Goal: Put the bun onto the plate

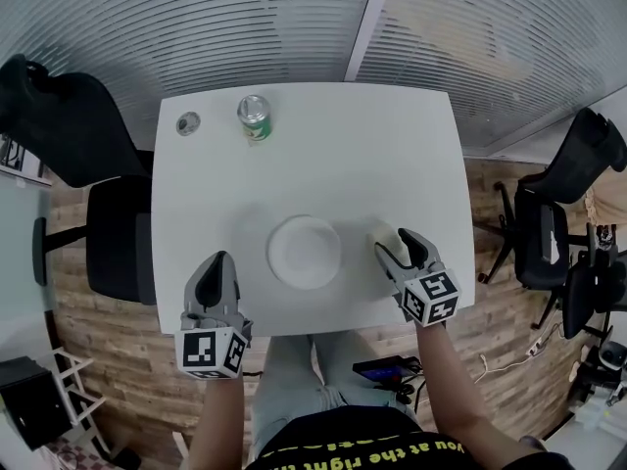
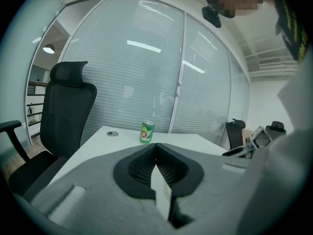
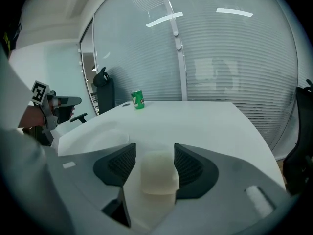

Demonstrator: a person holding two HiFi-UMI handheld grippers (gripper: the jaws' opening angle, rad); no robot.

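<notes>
The right gripper, jaws apart, straddles one bun — left gripper closed, empty — beside one plate, one can beyond.

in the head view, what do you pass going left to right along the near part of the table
left gripper → white plate → bun, which sits between the open jaws of the right gripper

Place: an office meeting room is showing here.
Walls: glass partitions with slatted blinds are closing it in on the far sides.
Seating: black swivel chairs with headrests are standing around a white bench.
Bench: a round cable port is sitting in its top.
Floor: wood-look planks are running underneath.
</notes>
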